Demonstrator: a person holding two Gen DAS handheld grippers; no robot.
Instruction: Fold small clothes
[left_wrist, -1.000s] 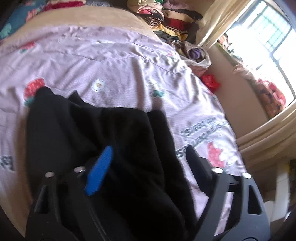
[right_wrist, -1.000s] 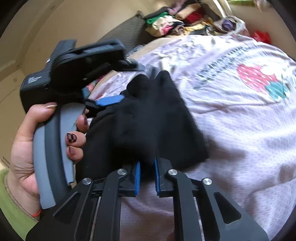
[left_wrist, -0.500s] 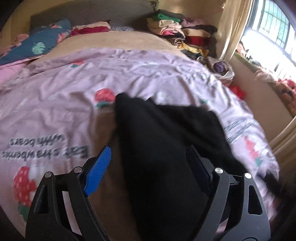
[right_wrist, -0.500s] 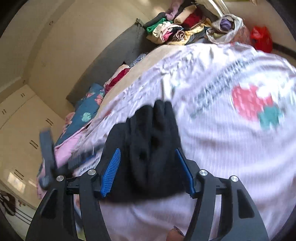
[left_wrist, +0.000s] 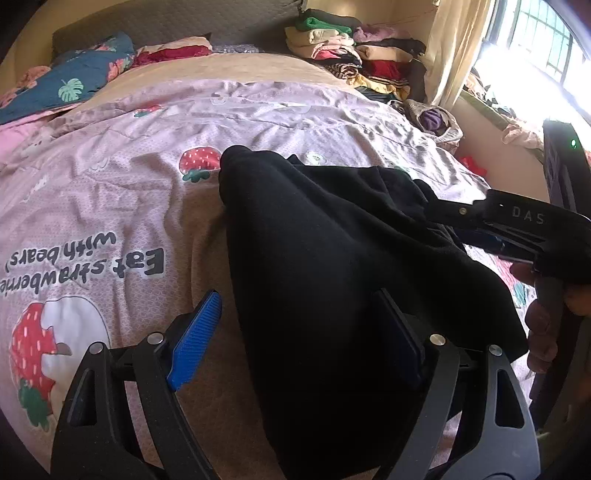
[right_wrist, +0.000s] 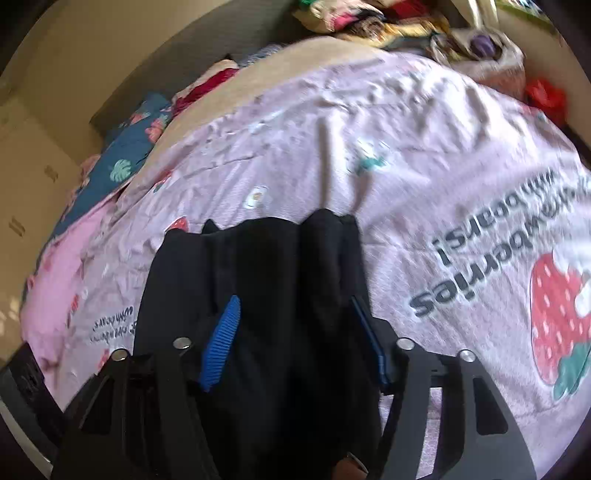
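Note:
A black garment (left_wrist: 325, 258) lies bunched on the pink strawberry bedsheet (left_wrist: 110, 192). My left gripper (left_wrist: 299, 332) is open, low over the garment's near left edge, its right finger over the cloth. My right gripper (right_wrist: 295, 336) is open over the garment (right_wrist: 266, 280), fingers spread either side of its folds. The right gripper also shows in the left wrist view (left_wrist: 517, 229) at the garment's right side, held by a hand.
Stacks of folded clothes (left_wrist: 354, 55) stand at the bed's far right corner. A blue floral pillow (left_wrist: 70, 85) lies at the far left. A window (left_wrist: 535, 55) and curtain are on the right. A bag of clothes (right_wrist: 484, 51) sits beyond the bed.
My right gripper opened and let go of the black garment. Both grippers shifted over the garment, which now lies on the sheet.

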